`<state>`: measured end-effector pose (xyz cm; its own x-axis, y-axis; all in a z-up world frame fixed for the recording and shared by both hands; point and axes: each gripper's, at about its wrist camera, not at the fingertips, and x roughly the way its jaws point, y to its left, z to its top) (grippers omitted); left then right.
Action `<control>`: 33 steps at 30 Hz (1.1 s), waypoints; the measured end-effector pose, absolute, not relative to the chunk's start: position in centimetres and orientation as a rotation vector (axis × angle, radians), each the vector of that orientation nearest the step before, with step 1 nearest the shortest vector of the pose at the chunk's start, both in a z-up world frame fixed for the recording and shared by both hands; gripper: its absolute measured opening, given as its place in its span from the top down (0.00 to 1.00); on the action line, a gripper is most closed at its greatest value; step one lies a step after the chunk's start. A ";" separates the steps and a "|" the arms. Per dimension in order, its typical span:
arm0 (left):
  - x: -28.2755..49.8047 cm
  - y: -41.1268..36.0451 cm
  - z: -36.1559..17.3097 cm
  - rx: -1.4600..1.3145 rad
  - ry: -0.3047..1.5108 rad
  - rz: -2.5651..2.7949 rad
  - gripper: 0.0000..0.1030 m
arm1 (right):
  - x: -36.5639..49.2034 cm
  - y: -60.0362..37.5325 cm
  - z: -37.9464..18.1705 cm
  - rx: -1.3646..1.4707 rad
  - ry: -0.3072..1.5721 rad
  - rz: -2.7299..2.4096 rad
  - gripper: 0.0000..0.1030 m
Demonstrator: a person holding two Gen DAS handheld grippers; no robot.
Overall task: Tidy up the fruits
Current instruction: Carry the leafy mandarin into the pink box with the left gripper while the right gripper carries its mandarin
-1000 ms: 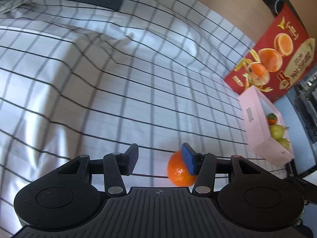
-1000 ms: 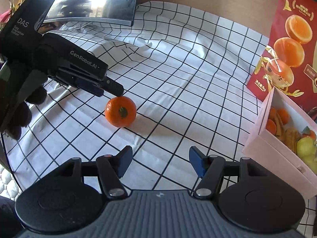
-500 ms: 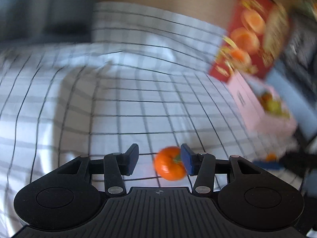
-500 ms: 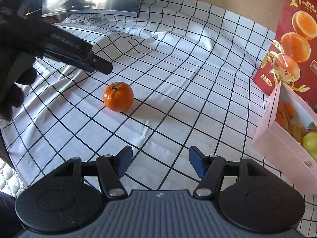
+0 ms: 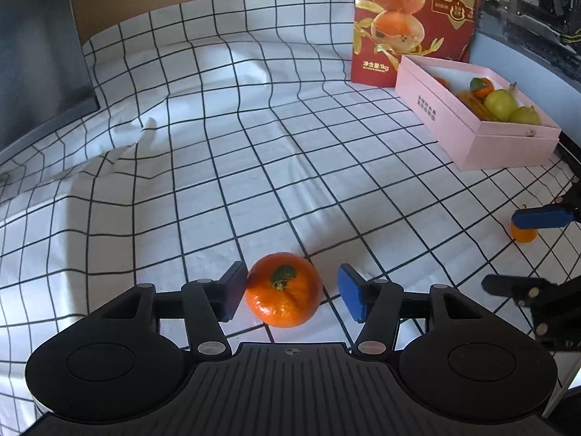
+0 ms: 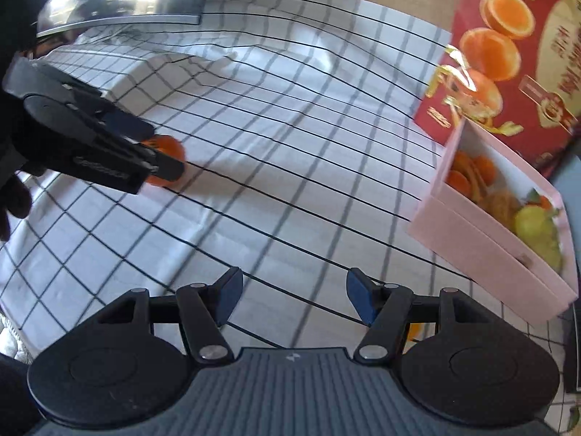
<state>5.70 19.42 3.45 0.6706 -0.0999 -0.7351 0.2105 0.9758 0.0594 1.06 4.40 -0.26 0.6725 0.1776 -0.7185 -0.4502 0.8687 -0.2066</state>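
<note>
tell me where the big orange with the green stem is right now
In the left wrist view the orange sits low at centre on the checked cloth, between the opening fingers of the left gripper, against the left-hand pad.

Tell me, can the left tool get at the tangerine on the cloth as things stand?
Probably yes. The tangerine already sits between the left tool's fingers, its jaws opening: one pad at its side, the other apart. Nothing on the checked cloth blocks it.

A mandarin [image 5: 284, 289] is seen on the checked cloth [image 5: 218, 167] between the opening jaws of the left gripper [image 5: 292, 292] — touched by one pad, clear of the other.
</note>
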 end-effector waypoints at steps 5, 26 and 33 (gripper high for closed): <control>6.0 19.3 3.1 0.137 0.829 -0.173 0.36 | 1.1 3.7 -0.4 -0.381 0.758 0.337 0.38; 6.6 21.2 2.2 -0.040 0.861 -0.197 0.47 | 0.6 0.8 -0.6 -0.285 0.707 0.210 0.38; 7.0 19.1 3.4 -0.031 0.852 -0.278 0.47 | 2.5 -1.3 -1.1 -0.268 0.693 0.098 0.38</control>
<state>6.98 19.06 3.36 0.6248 -0.2544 -0.7382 0.2297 0.9635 -0.1376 2.46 -1.35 -1.10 0.7664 0.0005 -0.6423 -0.1776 0.9611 -0.2113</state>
